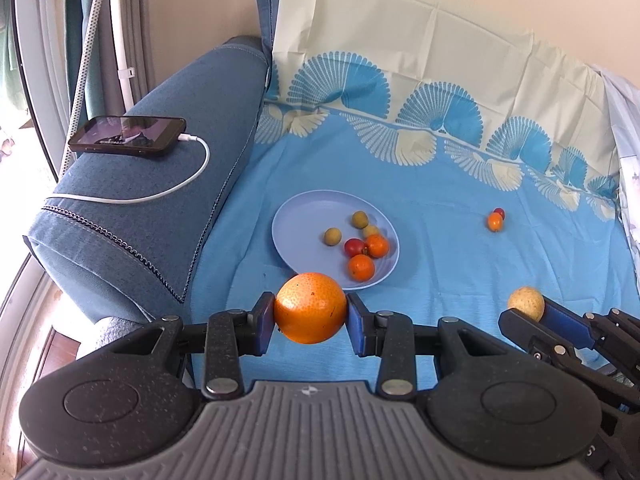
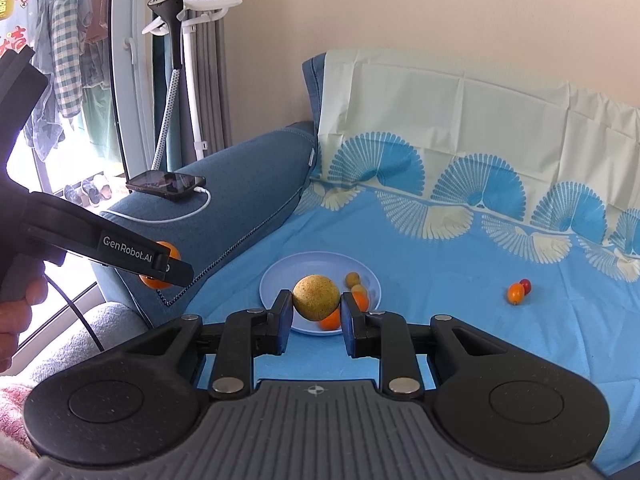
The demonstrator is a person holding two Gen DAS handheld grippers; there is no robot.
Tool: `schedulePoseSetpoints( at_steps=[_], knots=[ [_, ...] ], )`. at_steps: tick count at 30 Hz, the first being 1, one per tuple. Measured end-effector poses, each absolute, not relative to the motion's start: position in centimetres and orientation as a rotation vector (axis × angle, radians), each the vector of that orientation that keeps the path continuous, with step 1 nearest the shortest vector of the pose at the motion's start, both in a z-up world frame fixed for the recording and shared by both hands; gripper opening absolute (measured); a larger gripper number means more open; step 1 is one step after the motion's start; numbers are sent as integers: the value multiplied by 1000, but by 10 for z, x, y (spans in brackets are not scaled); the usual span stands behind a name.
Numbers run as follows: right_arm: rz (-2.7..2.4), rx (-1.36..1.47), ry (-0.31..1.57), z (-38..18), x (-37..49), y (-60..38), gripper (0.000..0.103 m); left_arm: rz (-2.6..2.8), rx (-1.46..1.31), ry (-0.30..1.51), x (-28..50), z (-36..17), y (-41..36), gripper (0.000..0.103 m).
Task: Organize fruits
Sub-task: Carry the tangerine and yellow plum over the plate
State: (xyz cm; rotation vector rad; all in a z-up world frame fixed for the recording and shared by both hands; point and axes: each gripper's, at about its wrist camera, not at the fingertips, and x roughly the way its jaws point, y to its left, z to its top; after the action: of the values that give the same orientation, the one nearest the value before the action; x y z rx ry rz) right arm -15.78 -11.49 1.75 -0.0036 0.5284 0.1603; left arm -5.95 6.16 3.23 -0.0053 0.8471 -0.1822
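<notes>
Left gripper (image 1: 310,314): clamped on the orange (image 1: 310,308), one blue pad on each flank, the fruit carried clear of the sheet and just short of the plate's near rim.
Right gripper (image 2: 316,306): closed on the tan fruit (image 2: 316,297), a speckled yellow-brown ball, held in the air in front of the plate.
Plate (image 1: 296,216): pale blue, shallow, on the blue sheet (image 1: 460,248) near the sofa arm; it already holds three small greenish fruits, a red one and two small oranges.
Strays: a small orange fruit (image 1: 495,222) and a red one (image 1: 499,212), touching each other, well apart from the plate to its right.
Sofa arm: a phone (image 1: 128,136) lies there on its white cable, out of the way.
How the orange should handle: round, firm, with some weight; the dimpled peel ought to give the pads fair purchase. A hold across the widest part, as now, looks safest; off-centre it could squirt out.
How the tan fruit should handle: lighter, probably thin-skinned, so a gentle squeeze across the middle.
Risk: the rim is low and the sheet soft, so fruit let go from a height may roll off or knock the small ones about.
</notes>
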Motion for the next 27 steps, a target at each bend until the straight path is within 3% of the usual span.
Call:
schedulePoseSetpoints(
  at_steps=[15,27],
  knots=[
    [127,4,613,-8,-102,-121,27,-151,-15,898,5,11,55,42],
    [130,7,676,-47,-9,-129,27,-133,17,949,94,-28,31,42]
  ],
)
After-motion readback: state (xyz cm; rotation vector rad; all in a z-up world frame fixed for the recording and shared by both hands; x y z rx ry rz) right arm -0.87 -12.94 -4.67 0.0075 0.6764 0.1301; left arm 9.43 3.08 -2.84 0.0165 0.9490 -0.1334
